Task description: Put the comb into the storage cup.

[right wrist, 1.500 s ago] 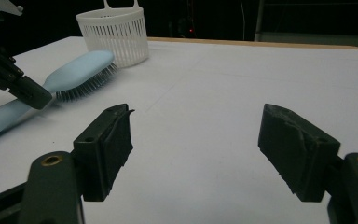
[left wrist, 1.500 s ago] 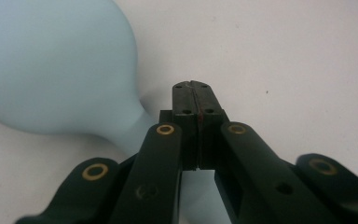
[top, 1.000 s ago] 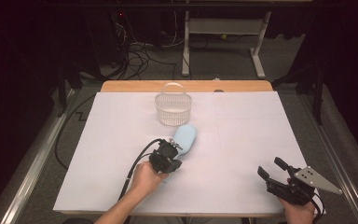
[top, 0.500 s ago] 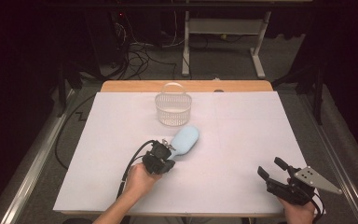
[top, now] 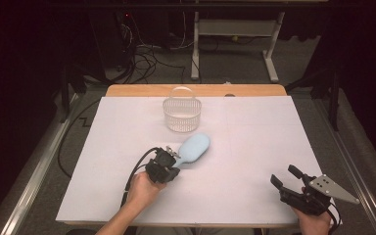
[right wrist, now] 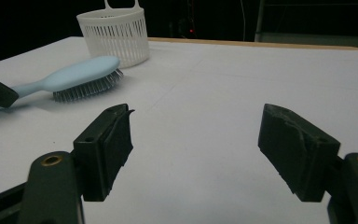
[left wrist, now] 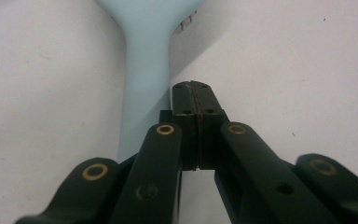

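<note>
The right hand-held gripper (right wrist: 196, 144) hovers with jaws wide apart over the white tabletop (right wrist: 242, 93). Beyond, a light blue hairbrush (right wrist: 77, 77) lies bristles-down near a white basket (right wrist: 115, 35).

Table (top: 254, 147): white sheet over wood, bare wooden strip along far edge | white slatted basket (top: 181, 113): upright, far centre | pale blue hairbrush (top: 193, 148): just near of basket, apparently bristles down, handle toward near left
</note>
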